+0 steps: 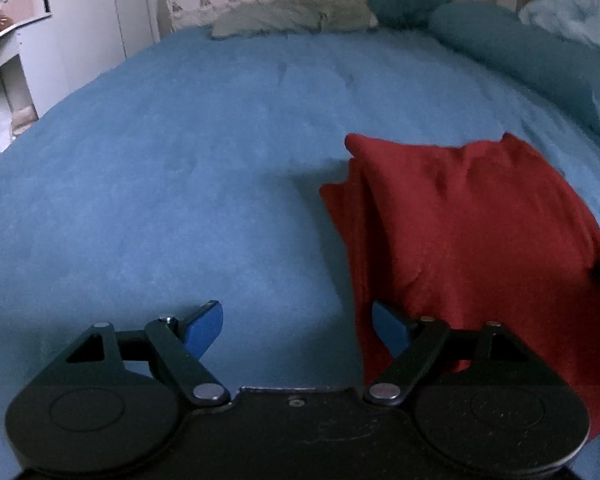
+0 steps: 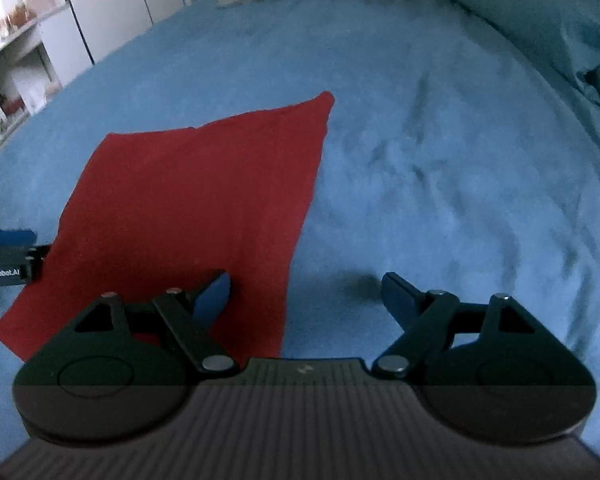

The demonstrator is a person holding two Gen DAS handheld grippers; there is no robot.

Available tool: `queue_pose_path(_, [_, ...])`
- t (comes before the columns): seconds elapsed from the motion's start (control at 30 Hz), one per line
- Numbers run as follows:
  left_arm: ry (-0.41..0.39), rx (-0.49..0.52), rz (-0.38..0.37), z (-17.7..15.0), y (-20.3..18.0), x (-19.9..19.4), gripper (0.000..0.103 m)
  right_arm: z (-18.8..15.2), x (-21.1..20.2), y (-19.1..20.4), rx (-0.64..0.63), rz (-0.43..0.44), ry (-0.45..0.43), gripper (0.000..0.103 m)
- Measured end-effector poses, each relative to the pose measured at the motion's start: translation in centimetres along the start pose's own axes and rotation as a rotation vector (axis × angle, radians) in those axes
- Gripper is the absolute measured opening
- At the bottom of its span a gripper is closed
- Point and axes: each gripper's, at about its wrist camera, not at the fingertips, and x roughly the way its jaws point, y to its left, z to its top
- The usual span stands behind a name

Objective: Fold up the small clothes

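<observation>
A small red cloth (image 1: 468, 224) lies on the blue bedspread (image 1: 180, 168), lying in layers with a lower layer showing at its left edge. In the right wrist view the red cloth (image 2: 204, 204) lies flat. My left gripper (image 1: 296, 328) is open and empty at the cloth's left edge, its right finger over the fabric. My right gripper (image 2: 306, 300) is open and empty at the cloth's right edge, its left finger over the fabric. The left gripper also shows at the left edge of the right wrist view (image 2: 8, 256).
Teal pillows (image 1: 520, 52) and a pale green cushion (image 1: 292, 18) lie at the head of the bed. A white cabinet (image 1: 84, 28) and shelves with jars (image 2: 4, 80) stand to the left. A light blue crumpled cloth (image 1: 572, 16) sits far right.
</observation>
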Motion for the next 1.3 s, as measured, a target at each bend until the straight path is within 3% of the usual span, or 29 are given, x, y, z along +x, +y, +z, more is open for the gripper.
queue_pose_path(0.13, [-0.050, -0.019, 0.004, -1.0, 0.8, -1.0, 0.085, -0.8, -0.2, -0.8, 0.029, 0.024, -0.061, 0.103])
queue_pose_path(0.23, [-0.078, -0.064, 0.024, -0.3, 1.3, -4.7, 0.085, -0.6, -2.7, -0.6, 0.036, 0.033, -0.109, 0.103])
queue_pose_path(0.37, [-0.148, -0.044, 0.058, 1.2, 0.4, -12.7, 0.088, 0.0, -10.1, 0.1, 0.045, 0.058, -0.195, 0.103])
queue_pose_path(0.43, [-0.195, -0.039, 0.074, 1.6, -0.1, -17.3, 0.100, 0.2, -14.2, 0.7, 0.041, 0.040, -0.220, 0.103])
queue_pose_path(0.53, [-0.274, -0.051, 0.073, 1.6, -1.1, -23.7, 0.103, 0.0, -20.3, 1.8, 0.038, -0.007, -0.265, 0.103])
queue_pose_path(0.8, [-0.279, -0.027, 0.111, -2.3, -4.3, -34.3, 0.103, -4.1, -31.9, 5.8, -0.033, -0.132, -0.291, 0.103])
queue_pose_path(0.9, [-0.279, 0.006, 0.148, -4.9, -5.8, -36.0, 0.103, -6.6, -34.5, 6.8, -0.070, -0.172, -0.272, 0.103])
queue_pose_path(1.07, [-0.267, 0.010, 0.145, -8.5, -6.5, -37.1, 0.103, -10.0, -36.6, 7.2, -0.058, -0.219, -0.242, 0.103])
queue_pose_path(1.3, [-0.240, 0.007, 0.118, -10.0, -7.1, -37.3, 0.103, -11.7, -36.9, 8.0, -0.067, -0.243, -0.216, 0.103])
